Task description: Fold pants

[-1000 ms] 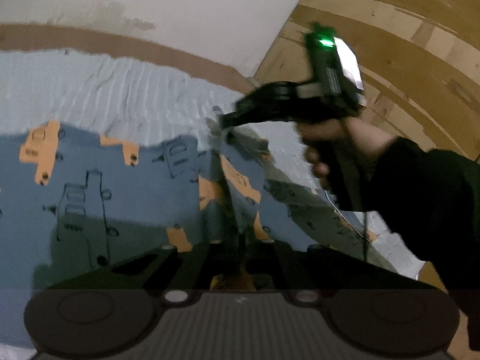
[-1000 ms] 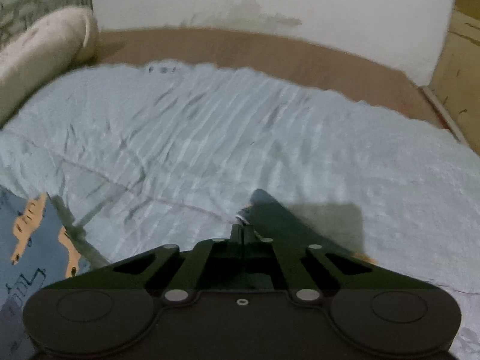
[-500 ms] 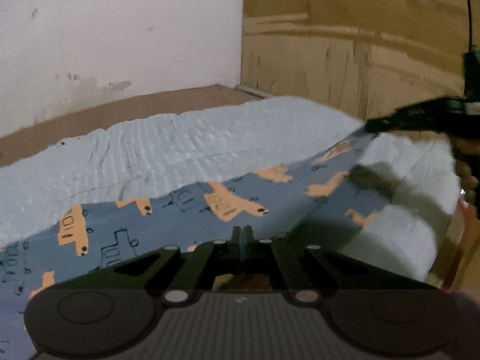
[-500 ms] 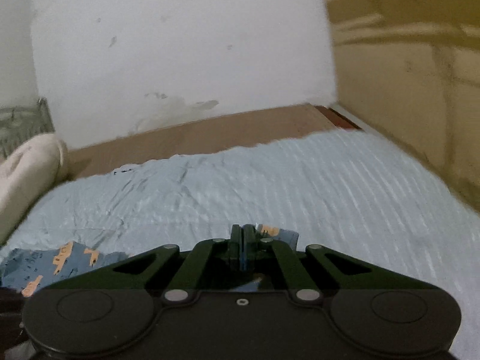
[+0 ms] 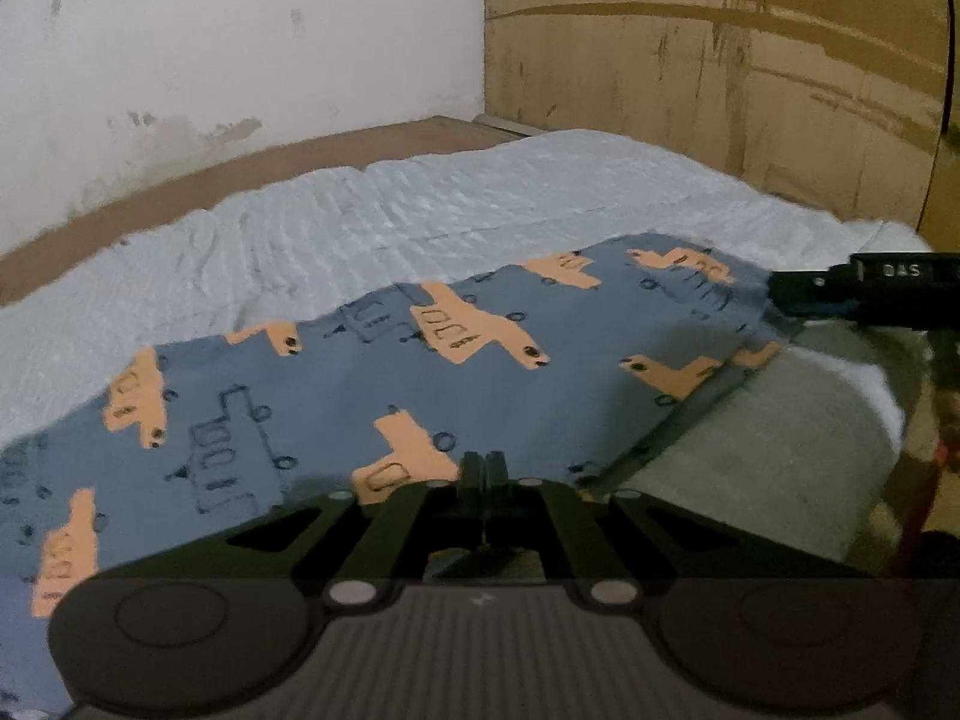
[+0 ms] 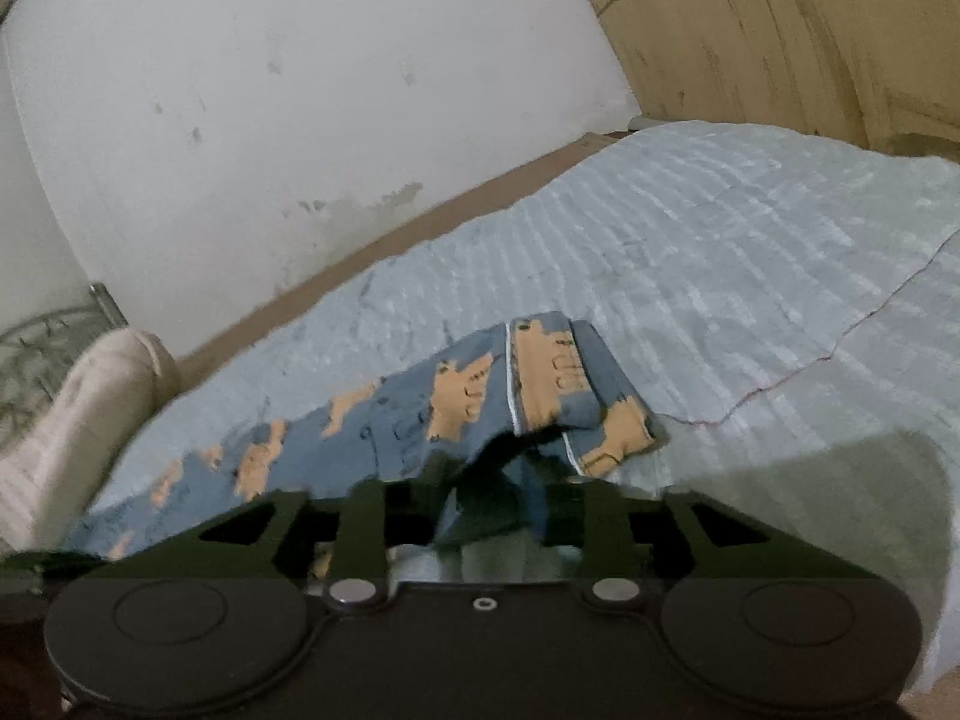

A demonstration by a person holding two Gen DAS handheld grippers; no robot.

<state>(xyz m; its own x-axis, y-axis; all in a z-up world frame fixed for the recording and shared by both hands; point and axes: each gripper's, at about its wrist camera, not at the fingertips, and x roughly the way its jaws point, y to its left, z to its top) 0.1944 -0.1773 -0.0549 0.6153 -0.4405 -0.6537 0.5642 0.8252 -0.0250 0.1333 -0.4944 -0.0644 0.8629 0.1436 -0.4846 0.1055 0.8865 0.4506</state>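
The pants (image 5: 372,396), blue with orange vehicle prints, lie stretched across the light blue bedspread (image 5: 420,210). My left gripper (image 5: 485,468) is shut on their near edge. In the left wrist view my right gripper (image 5: 774,293) reaches in from the right, its tip at the pants' far right corner. In the right wrist view the pants' end (image 6: 540,384) sits bunched just ahead of my right gripper (image 6: 480,498). Its jaws are opening; cloth hangs loose between the spread fingers (image 6: 366,504), and the pads do not press on it.
A white wall (image 5: 240,48) runs behind the bed and a cardboard-coloured panel (image 5: 720,60) closes the right side. A cream pillow (image 6: 78,408) and a metal headboard (image 6: 36,348) are at the left. The bed's right edge (image 5: 780,450) drops off close to my grippers.
My right gripper swept to the right with the pants' end, drawing the pants out flat across the bed, and its jaws have parted. My left gripper rolled level and stayed shut on the cloth.
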